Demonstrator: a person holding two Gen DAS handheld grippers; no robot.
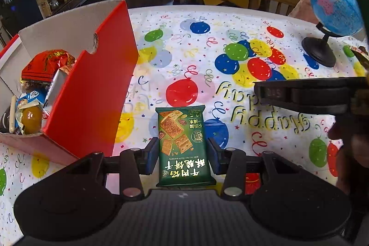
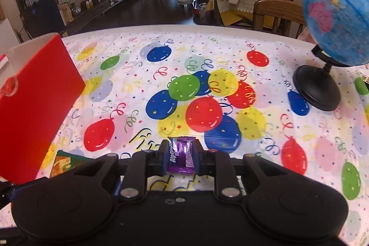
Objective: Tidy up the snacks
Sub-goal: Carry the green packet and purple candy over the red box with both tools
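My left gripper (image 1: 183,153) is shut on a green biscuit packet (image 1: 183,144), held above the balloon-print tablecloth just right of a red cardboard box (image 1: 92,93). The box holds several snacks, among them a red bag (image 1: 46,63) and a yellow jelly cup (image 1: 31,119). My right gripper (image 2: 180,157) is shut on a purple Alpenliebe candy (image 2: 181,153) over the middle of the table. The red box (image 2: 34,103) stands at the left in the right wrist view, with the green packet's corner (image 2: 64,163) below it. The right gripper's body (image 1: 311,96) shows at the right in the left wrist view.
A blue globe (image 1: 334,4) on a black stand (image 1: 319,52) stands at the table's far right; it also shows in the right wrist view (image 2: 336,15). A wooden chair (image 2: 276,13) is behind the table. A snack wrapper edge (image 1: 359,54) lies at far right.
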